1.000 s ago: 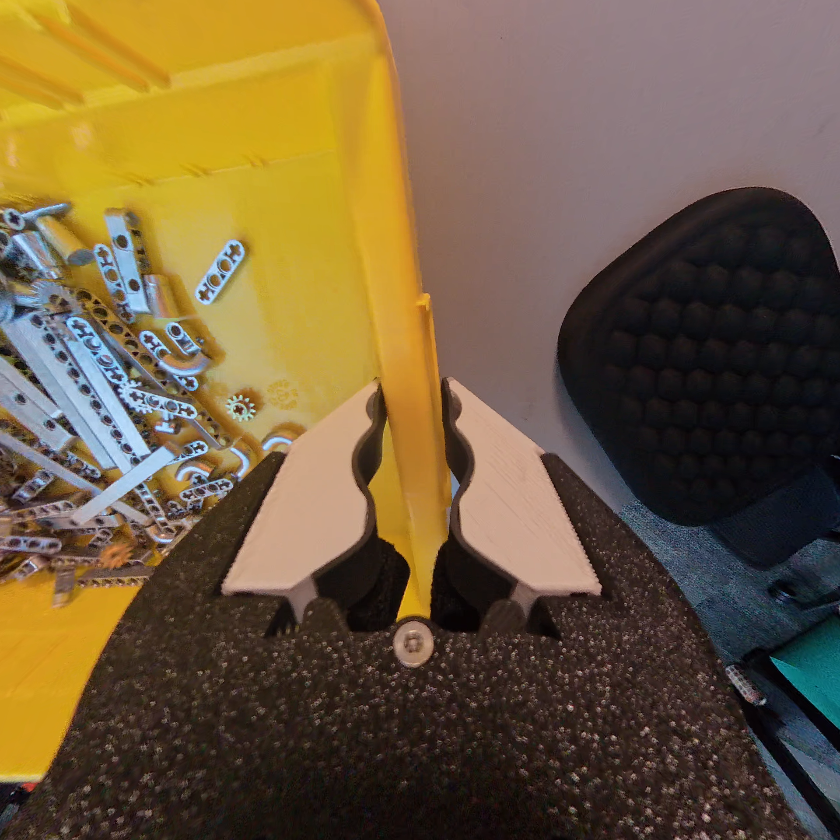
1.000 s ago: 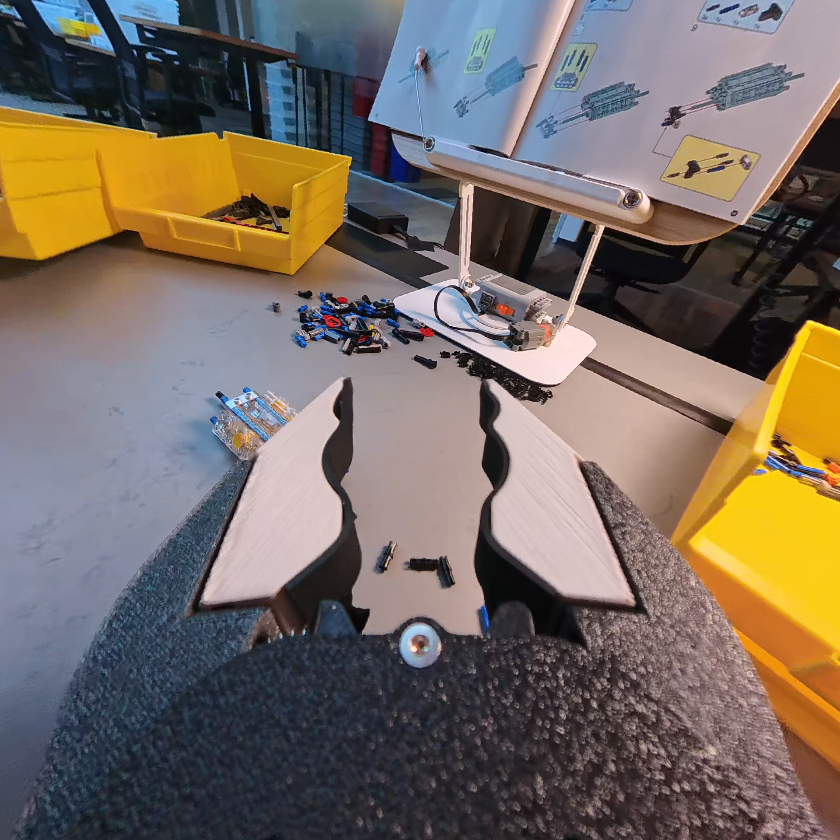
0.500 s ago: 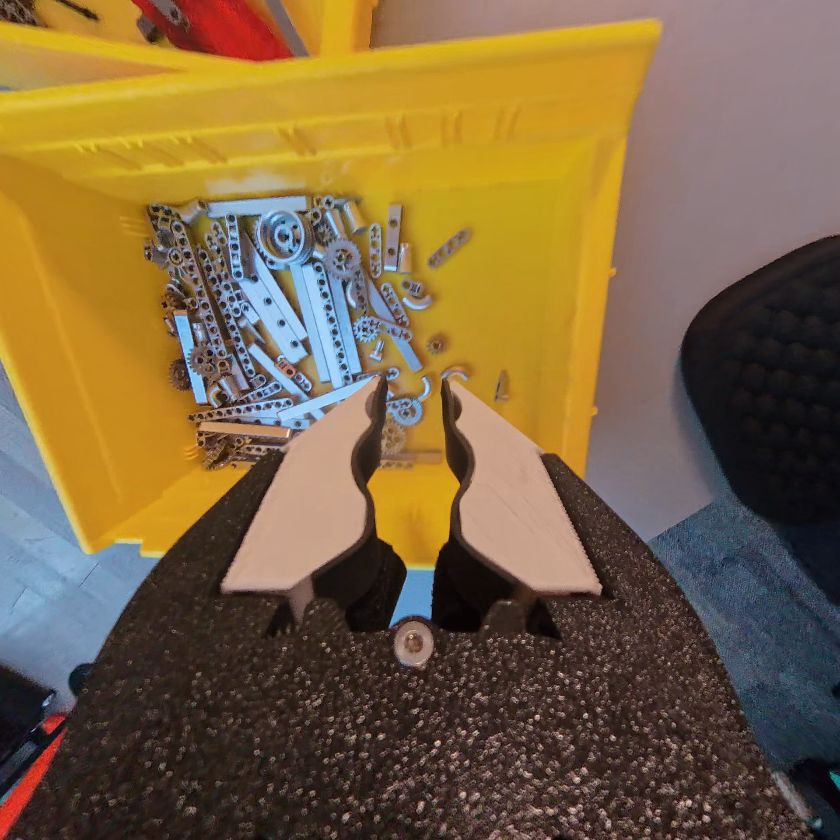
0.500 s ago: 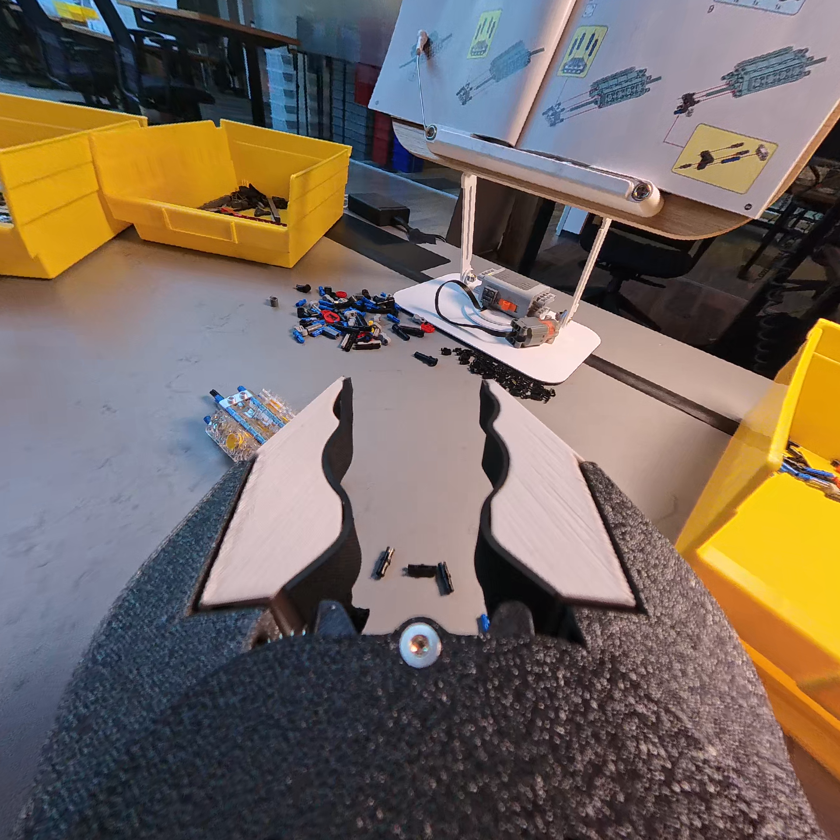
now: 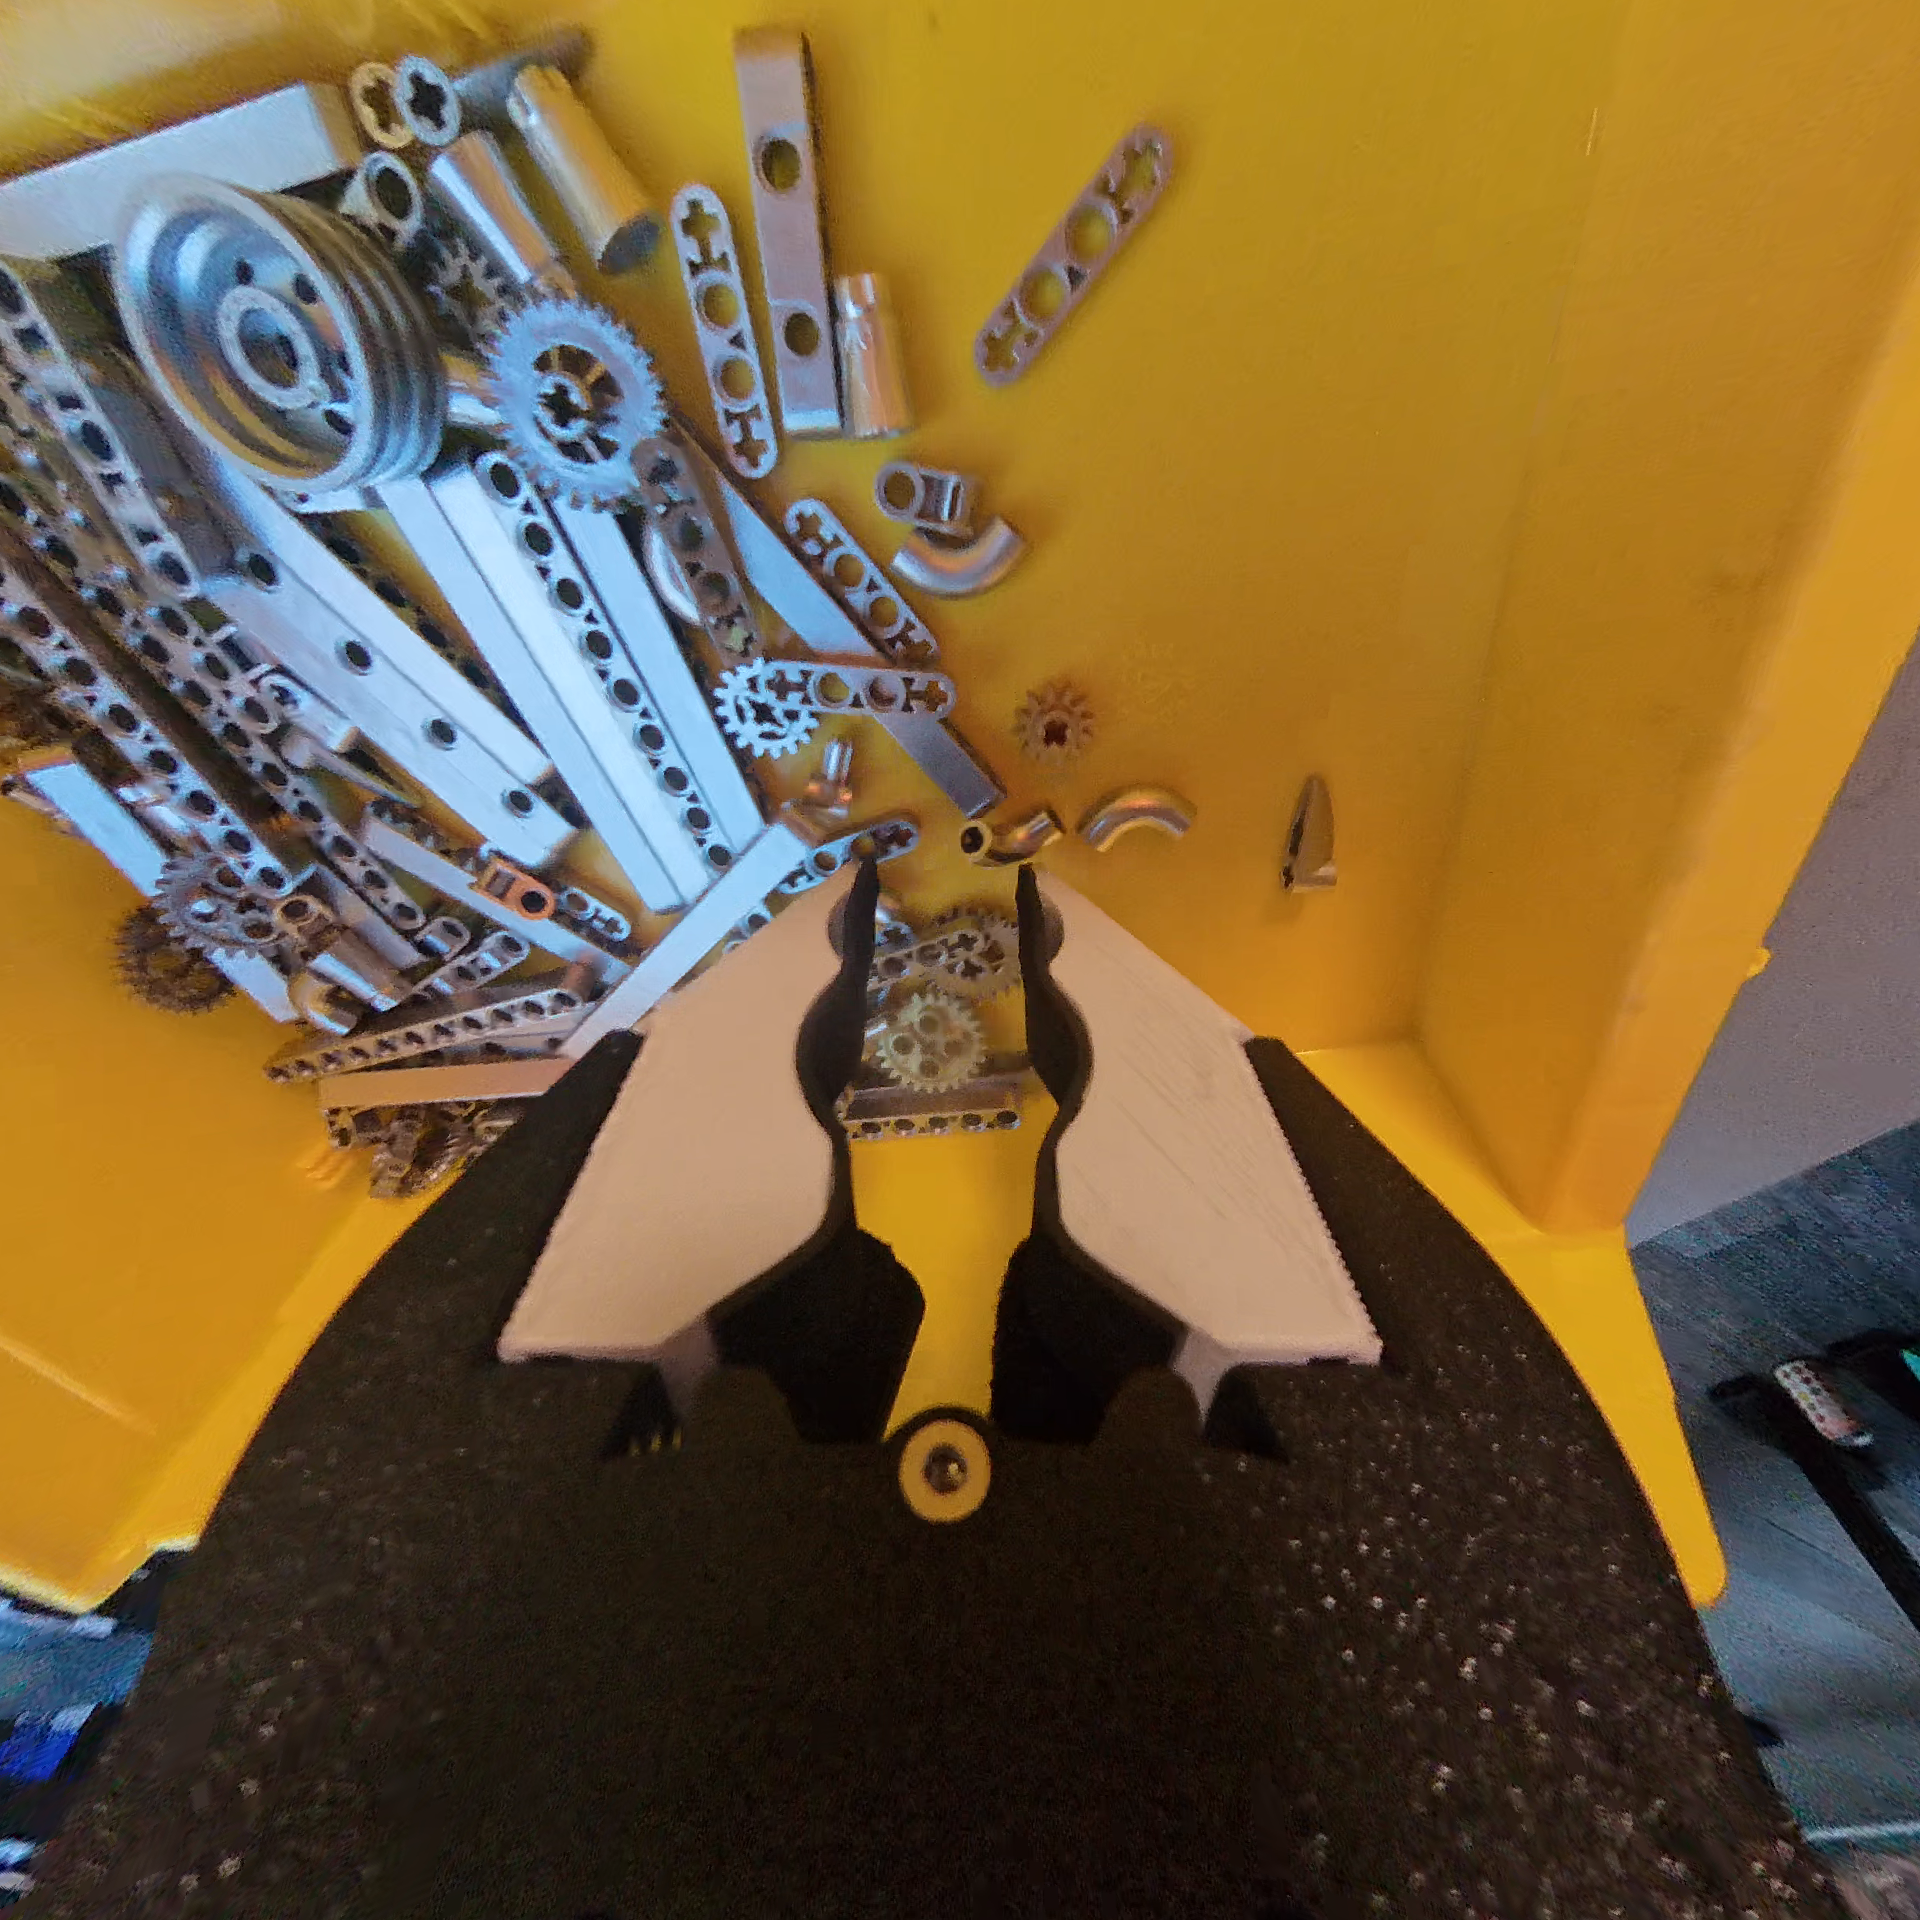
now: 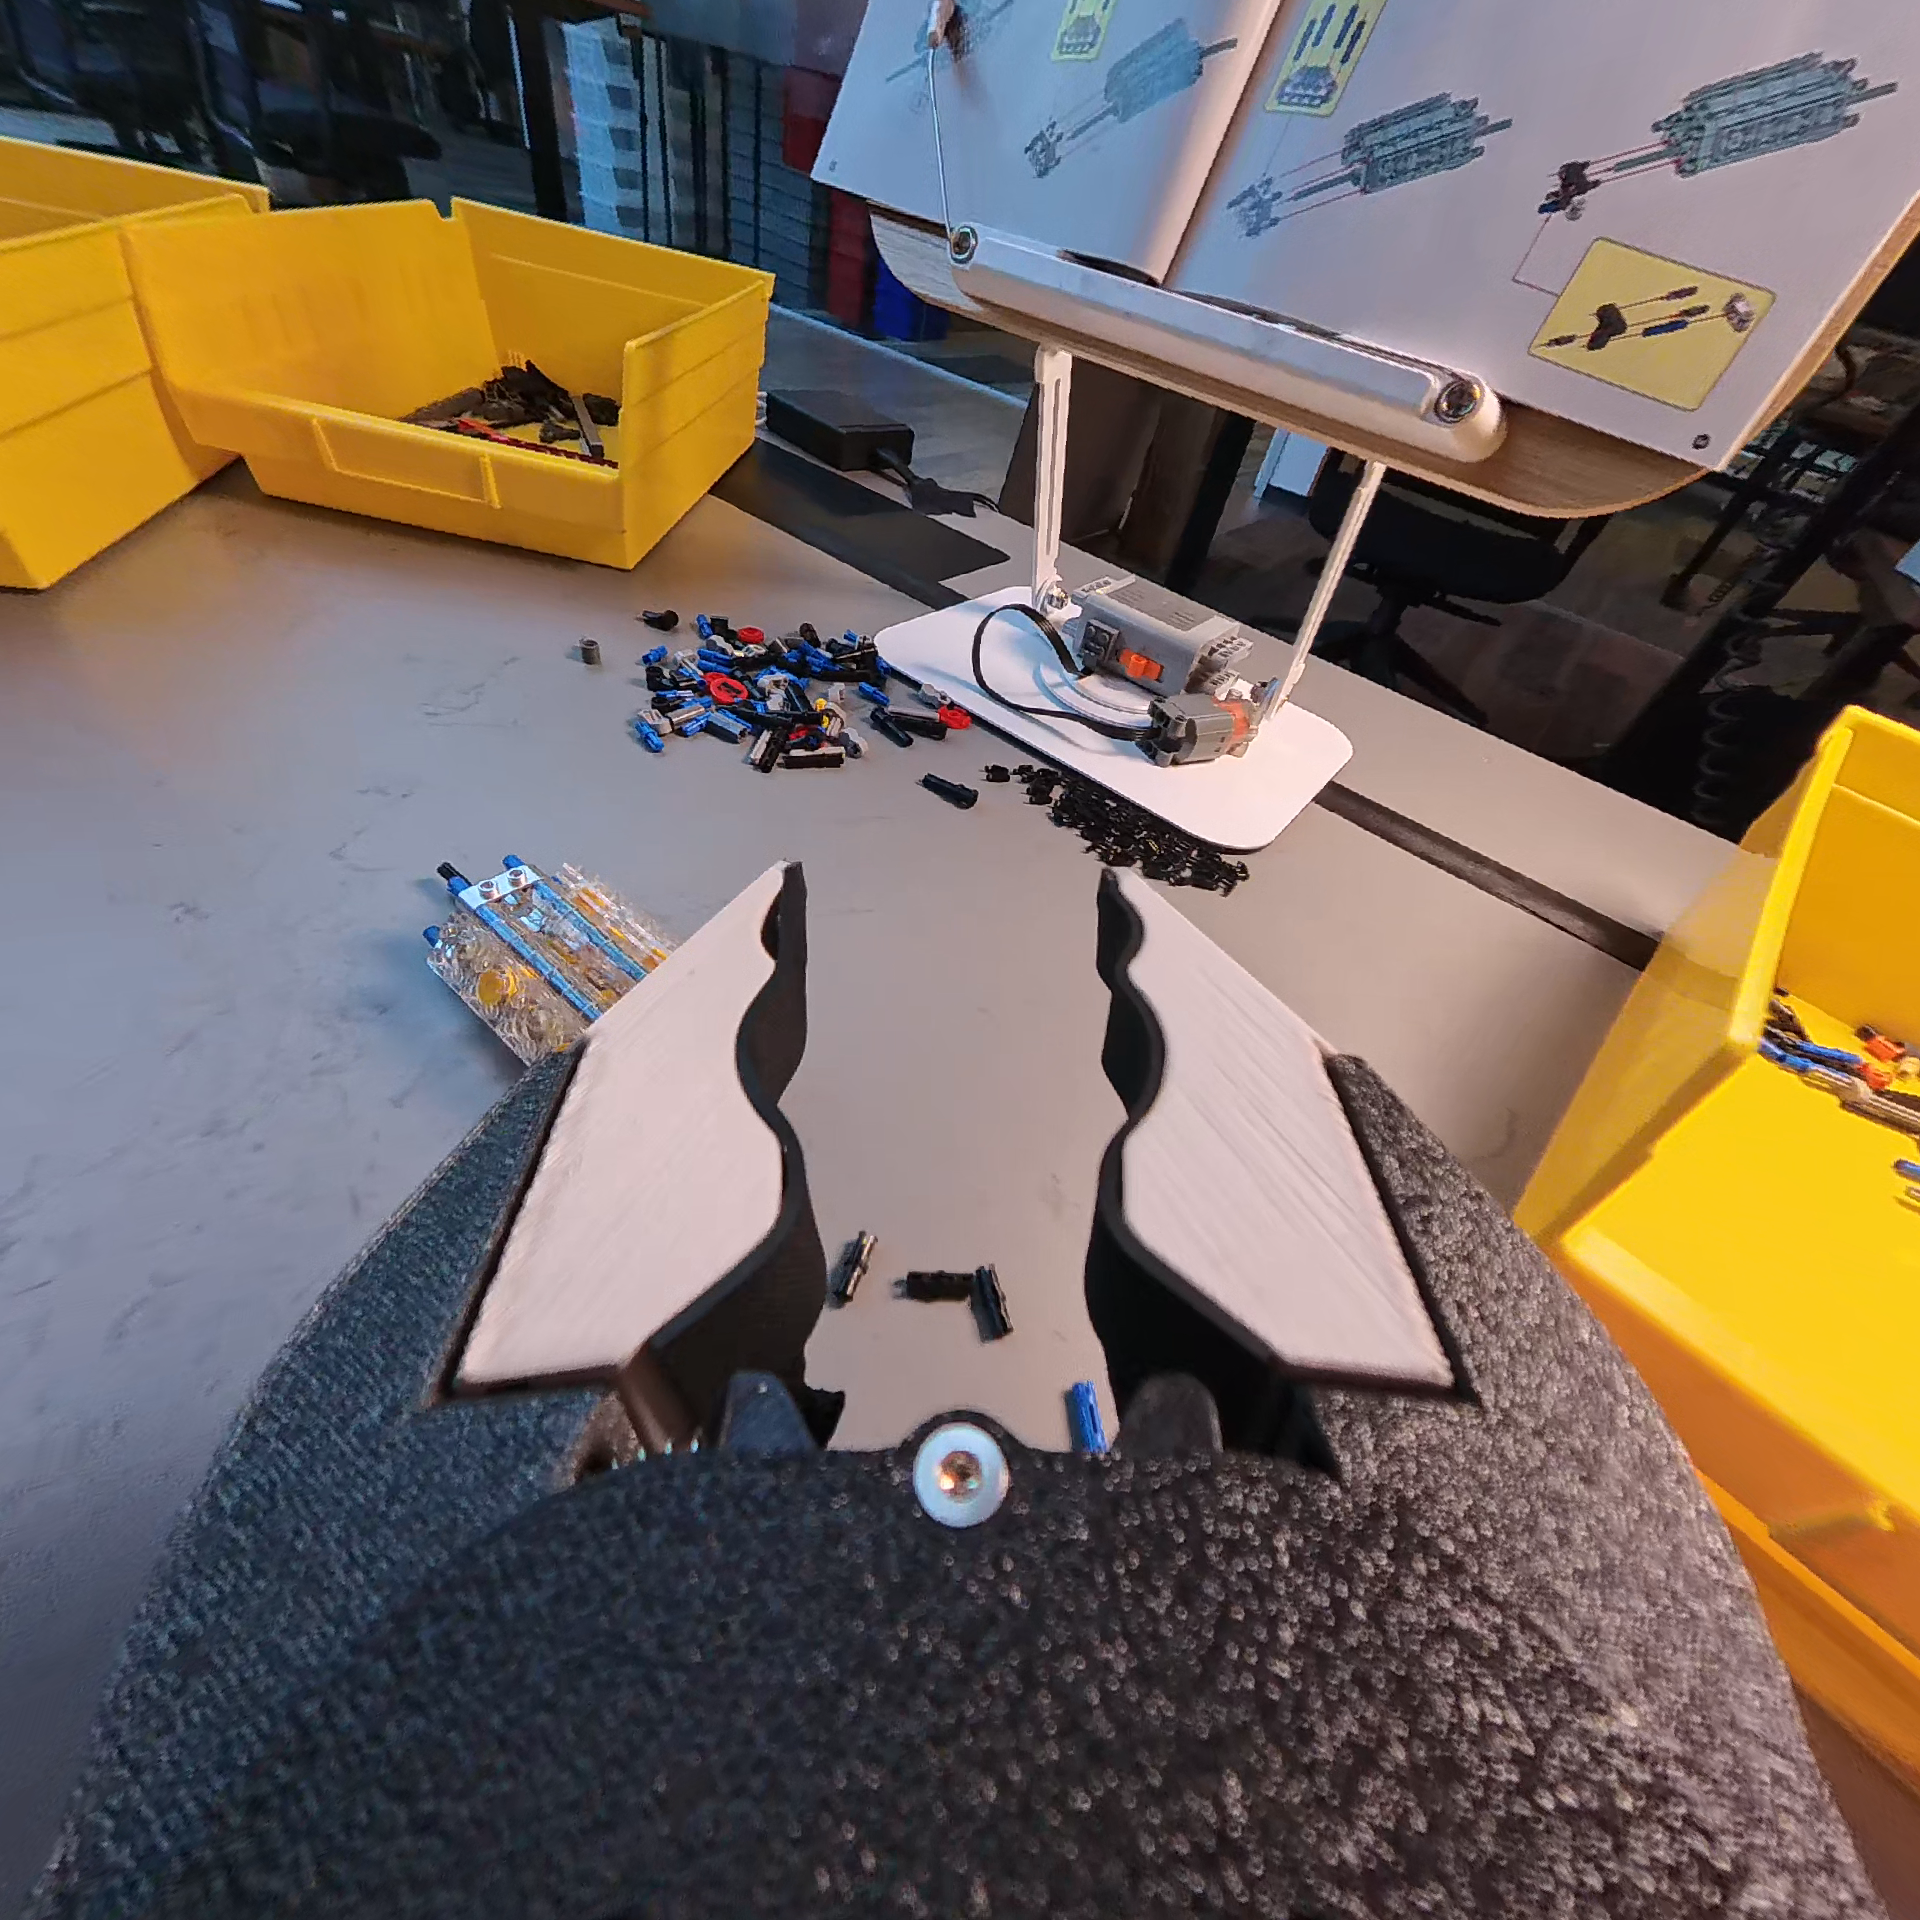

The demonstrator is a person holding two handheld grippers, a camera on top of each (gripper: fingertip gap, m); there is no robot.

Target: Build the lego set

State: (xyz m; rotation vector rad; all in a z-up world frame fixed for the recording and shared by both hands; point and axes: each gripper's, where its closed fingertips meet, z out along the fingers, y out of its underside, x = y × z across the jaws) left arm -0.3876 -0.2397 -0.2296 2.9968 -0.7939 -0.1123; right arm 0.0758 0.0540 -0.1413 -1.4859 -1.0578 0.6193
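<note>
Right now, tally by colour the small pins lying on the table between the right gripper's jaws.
black pins: 3
blue pin: 1
Total: 4

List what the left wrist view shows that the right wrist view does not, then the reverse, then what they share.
Left wrist view only: the left gripper, jaws apart and empty, inside a yellow bin over grey beams, gears and a pulley wheel.

Right wrist view only: the right gripper, open and empty, above a grey table with small black pins, a pile of mixed small parts, a clear brick assembly, a battery box with motor and a stand with an instruction booklet.

Both: yellow bins of building parts; whether the same bin appears in both, I cannot tell.
</note>
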